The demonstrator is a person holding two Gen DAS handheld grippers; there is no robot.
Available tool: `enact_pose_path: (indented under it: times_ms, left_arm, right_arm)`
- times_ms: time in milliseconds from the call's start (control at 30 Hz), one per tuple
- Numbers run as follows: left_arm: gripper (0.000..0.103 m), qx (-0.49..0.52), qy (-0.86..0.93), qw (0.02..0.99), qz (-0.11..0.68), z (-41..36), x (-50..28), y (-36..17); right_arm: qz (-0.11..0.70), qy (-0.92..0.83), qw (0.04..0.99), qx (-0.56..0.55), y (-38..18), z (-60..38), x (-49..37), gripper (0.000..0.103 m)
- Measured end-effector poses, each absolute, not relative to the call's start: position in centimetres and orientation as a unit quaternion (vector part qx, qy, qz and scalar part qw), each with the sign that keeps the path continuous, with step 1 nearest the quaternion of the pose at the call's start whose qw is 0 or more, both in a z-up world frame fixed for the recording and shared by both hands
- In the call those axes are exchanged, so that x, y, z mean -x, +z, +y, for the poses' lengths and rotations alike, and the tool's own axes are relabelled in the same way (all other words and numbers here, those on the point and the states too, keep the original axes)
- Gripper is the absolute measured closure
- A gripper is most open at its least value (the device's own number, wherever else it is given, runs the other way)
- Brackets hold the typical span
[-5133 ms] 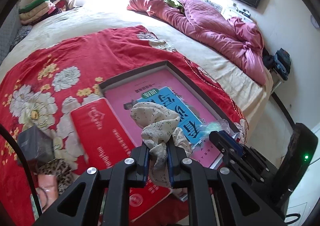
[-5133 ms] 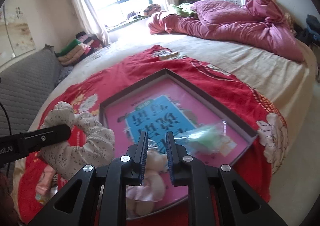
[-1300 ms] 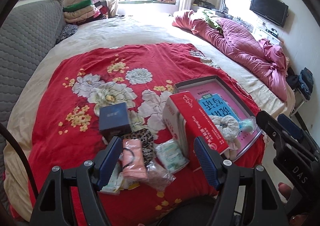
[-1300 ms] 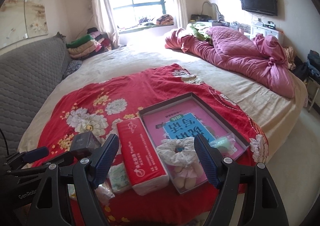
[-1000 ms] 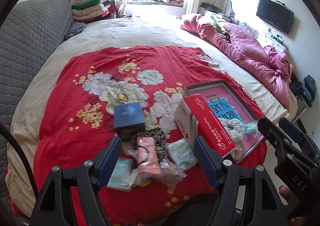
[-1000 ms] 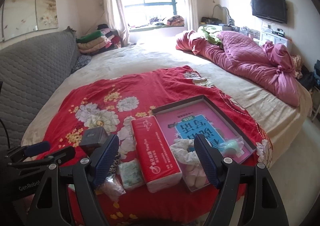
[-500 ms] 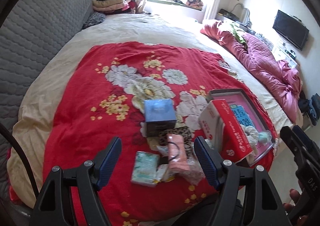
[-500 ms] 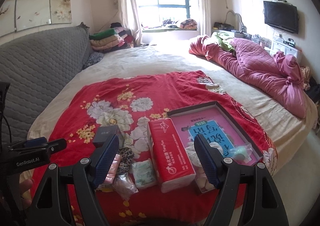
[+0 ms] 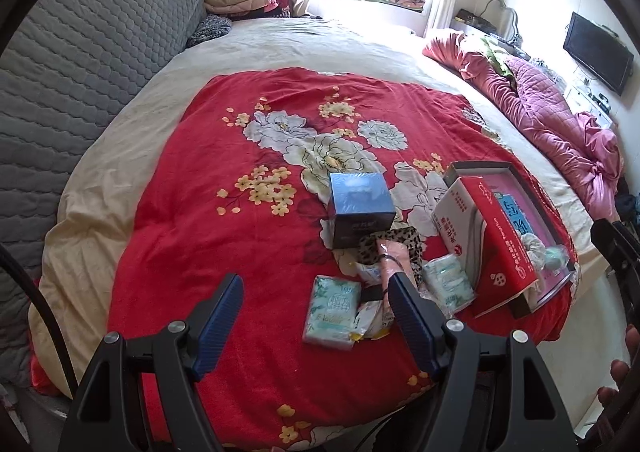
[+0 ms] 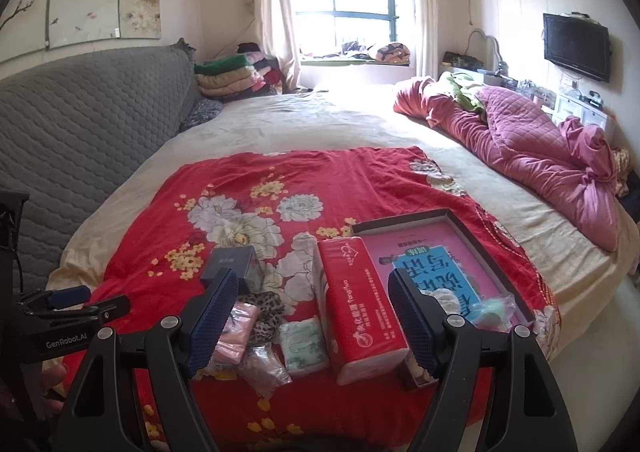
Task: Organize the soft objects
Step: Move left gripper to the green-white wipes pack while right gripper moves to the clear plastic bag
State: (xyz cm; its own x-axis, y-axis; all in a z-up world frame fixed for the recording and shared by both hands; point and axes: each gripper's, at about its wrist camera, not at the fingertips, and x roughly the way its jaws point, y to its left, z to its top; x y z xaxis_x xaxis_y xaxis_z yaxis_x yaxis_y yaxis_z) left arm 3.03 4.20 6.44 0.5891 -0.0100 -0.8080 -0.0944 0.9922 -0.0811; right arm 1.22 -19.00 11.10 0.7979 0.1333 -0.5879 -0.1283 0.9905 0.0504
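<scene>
A spotted cream scrunchie (image 9: 534, 248) lies in the dark-rimmed tray (image 9: 472, 168) on a pink and blue book. Left of the tray a red tissue pack (image 9: 492, 236) leans on its rim. A pink soft item (image 9: 394, 260), a leopard-print cloth (image 9: 404, 238) and green wipe packs (image 9: 332, 304) are piled in front of a blue box (image 9: 360, 203). My left gripper (image 9: 315, 284) hovers open above the packs, holding nothing. My right gripper (image 10: 313, 278) is open and empty, back from the red tissue pack (image 10: 360, 300), the tray (image 10: 440, 216) and the scrunchie (image 10: 444, 294).
Everything sits on a red floral blanket (image 9: 224, 179) over a cream bed. A crumpled pink quilt (image 10: 532, 143) lies at the right and a grey padded headboard (image 10: 92, 119) at the left. Folded clothes (image 10: 228, 75) are stacked by the window. The bed's edge drops off right of the tray.
Both grippers, earlier shut on scrunchies over the tray, now stand open and empty. Both have drawn back, and the left view has swung left across the pile.
</scene>
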Motion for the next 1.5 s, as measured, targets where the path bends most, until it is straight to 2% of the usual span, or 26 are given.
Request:
enact_pose_path:
  times_ms: [567,1500]
  left_arm:
    - [0.029,0.045,0.026,0.882,0.468,4.1,-2.4,4.9]
    - [0.029,0.035,0.022,0.849,0.527,4.1,-3.1,-2.2]
  right_arm:
    - [0.323,0.093,0.942,0.016,9.9,-17.5,-1.2,0.024]
    - [0.384,0.124,0.913,0.059,4.3,-15.5,-2.4,0.024]
